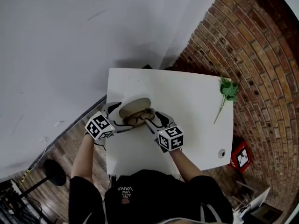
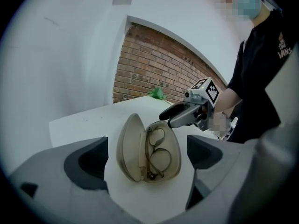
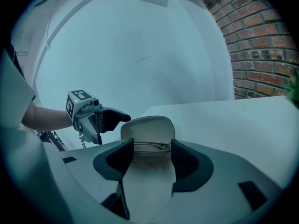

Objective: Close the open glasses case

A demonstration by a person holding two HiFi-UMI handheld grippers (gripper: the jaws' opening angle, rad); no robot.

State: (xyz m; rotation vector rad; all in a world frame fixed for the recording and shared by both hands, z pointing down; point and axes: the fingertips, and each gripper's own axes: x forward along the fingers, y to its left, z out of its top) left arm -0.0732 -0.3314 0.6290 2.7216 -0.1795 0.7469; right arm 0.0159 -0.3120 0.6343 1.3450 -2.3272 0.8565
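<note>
The beige glasses case [image 1: 136, 113] lies open near the left edge of the white table [image 1: 187, 101], with its lid [image 1: 134, 105] raised and brown glasses [image 1: 136, 120] in the base. My left gripper [image 1: 118, 117] is at the case's left side and is open. In the left gripper view the whole case [image 2: 148, 148] lies between its wide-spread fingers without touching them. My right gripper [image 1: 154, 121] is at the case's right end. In the right gripper view its fingers [image 3: 189, 160] flank that end of the case [image 3: 148, 130], and I see no contact.
A green plant sprig [image 1: 228, 90] lies at the table's far right edge. A small round object [image 1: 221, 153] sits near the front right corner. A red box [image 1: 240, 156] stands on the floor to the right. A brick wall runs along the right and a white wall along the left.
</note>
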